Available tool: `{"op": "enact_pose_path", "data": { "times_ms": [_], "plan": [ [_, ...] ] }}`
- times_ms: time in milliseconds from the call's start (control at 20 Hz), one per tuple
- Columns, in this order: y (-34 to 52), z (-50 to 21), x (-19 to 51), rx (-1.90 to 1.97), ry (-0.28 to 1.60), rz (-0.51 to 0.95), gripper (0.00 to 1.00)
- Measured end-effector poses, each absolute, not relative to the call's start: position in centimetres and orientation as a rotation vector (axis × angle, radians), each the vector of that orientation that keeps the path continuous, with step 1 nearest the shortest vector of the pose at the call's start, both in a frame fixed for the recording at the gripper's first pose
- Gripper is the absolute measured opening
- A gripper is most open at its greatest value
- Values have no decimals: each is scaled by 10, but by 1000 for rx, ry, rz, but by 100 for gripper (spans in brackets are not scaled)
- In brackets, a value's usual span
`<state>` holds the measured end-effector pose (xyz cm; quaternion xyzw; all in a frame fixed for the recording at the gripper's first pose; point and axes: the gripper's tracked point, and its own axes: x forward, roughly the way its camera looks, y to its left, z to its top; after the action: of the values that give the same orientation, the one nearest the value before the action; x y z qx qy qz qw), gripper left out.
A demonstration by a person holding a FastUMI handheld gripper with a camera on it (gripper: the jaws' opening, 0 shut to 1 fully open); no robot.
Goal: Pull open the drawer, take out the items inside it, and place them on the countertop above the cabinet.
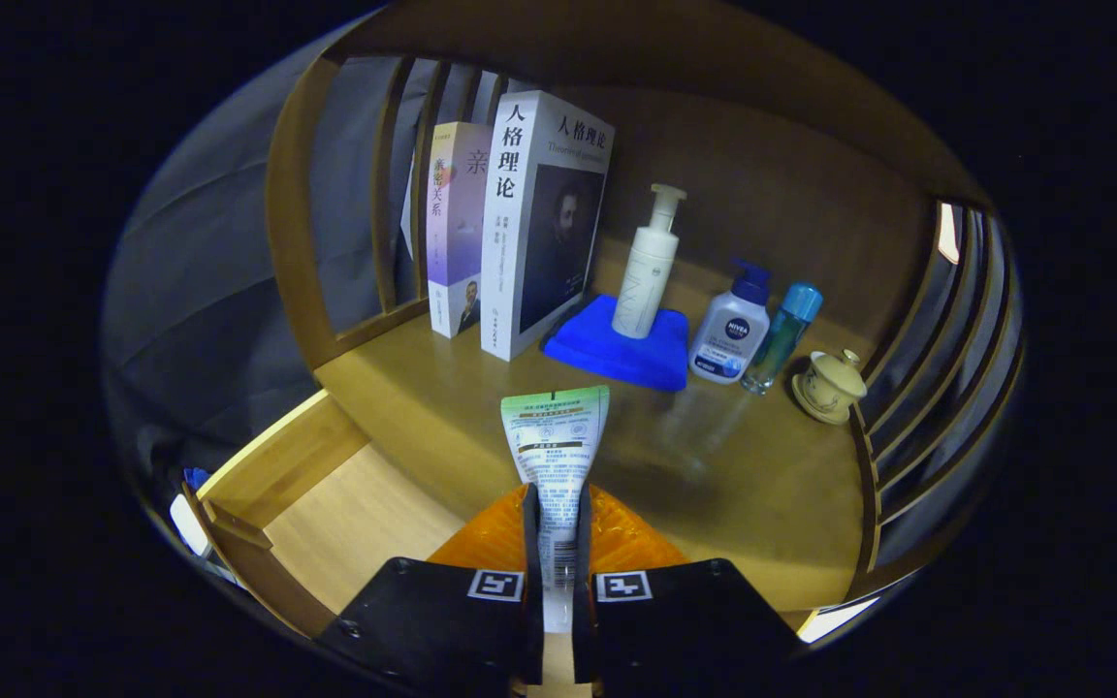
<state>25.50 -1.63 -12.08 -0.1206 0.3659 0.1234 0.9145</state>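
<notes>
My gripper [556, 543] is shut on a white squeeze tube [556, 446] with a green crimped end, which sticks forward and upward from between the fingers. The tube hangs over the front part of the wooden countertop [733, 475]. Below and to the left the drawer [345, 514] stands pulled open, its pale wooden floor showing. An orange packet [622, 538] lies just under the fingers, at the drawer's right side.
On the countertop stand two upright books [520, 223], a white pump bottle [649, 267] on a blue cloth [626, 351], a white-and-blue pump bottle [733, 330], a slim teal bottle [783, 334] and a small lidded cup [830, 385]. Slatted wooden sides enclose the shelf.
</notes>
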Motion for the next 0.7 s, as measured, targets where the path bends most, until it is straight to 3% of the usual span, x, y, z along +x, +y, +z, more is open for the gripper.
{"op": "enact_pose_path", "data": {
  "times_ms": [400, 700],
  "plan": [
    [-19, -130, 299, -240, 775, 203, 16],
    [-26, -141, 307, -254, 773, 173, 28]
  ]
}}
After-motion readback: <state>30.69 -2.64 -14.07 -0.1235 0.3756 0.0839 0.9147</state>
